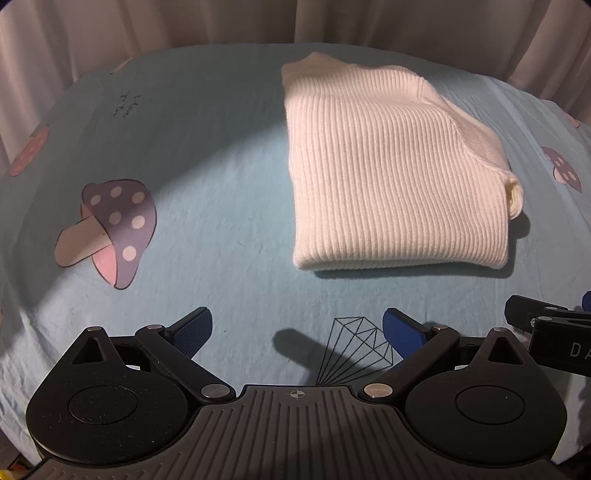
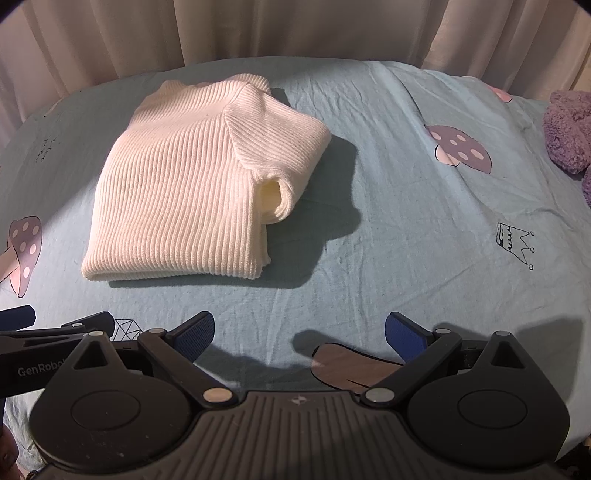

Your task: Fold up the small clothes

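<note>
White ribbed knit sweater (image 1: 395,166), folded into a compact rectangle, flat on light-blue bedsheet (image 1: 229,155) printed with spotted mushroom (image 1: 110,229), line-drawn diamond (image 1: 356,345) and small crown (image 2: 515,243). Sleeve cuff (image 2: 275,197) tucked at sweater's right edge, opening visible. Left gripper (image 1: 297,328) low over sheet, near side of sweater, apart from it; jaws spread wide, nothing between blue pads (image 1: 402,332). Right gripper (image 2: 299,330) alongside, likewise clear of sweater; jaws spread wide, empty. Purple fuzzy item (image 2: 569,133) at far right of sheet. Pale curtain (image 2: 258,29) behind bed.
</note>
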Motion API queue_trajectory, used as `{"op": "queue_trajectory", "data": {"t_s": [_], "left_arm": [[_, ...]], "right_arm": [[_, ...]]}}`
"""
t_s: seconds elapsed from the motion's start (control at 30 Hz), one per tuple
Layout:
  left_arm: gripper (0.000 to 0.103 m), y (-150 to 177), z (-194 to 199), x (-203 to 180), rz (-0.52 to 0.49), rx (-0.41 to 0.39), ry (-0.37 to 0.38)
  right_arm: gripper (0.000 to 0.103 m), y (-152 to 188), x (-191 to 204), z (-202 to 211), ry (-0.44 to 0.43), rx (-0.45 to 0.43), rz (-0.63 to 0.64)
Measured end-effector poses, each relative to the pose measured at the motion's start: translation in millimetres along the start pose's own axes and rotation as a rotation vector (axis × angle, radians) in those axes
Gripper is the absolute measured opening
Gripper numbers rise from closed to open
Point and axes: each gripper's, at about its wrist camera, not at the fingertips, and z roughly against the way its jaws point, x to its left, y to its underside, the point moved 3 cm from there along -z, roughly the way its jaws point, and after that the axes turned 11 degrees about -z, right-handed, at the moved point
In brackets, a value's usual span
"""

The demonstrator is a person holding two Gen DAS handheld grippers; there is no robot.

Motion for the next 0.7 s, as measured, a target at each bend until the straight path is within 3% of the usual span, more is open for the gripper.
{"op": "queue_trajectory", "data": {"t_s": [0.7], "left_arm": [[0.101,-2.6,-4.9,-7.0,-0.035,0.001,0.004]], "right_arm": [[0.099,-3.9,0.0,-2.2,0.009,-0.005,-0.003]]}}
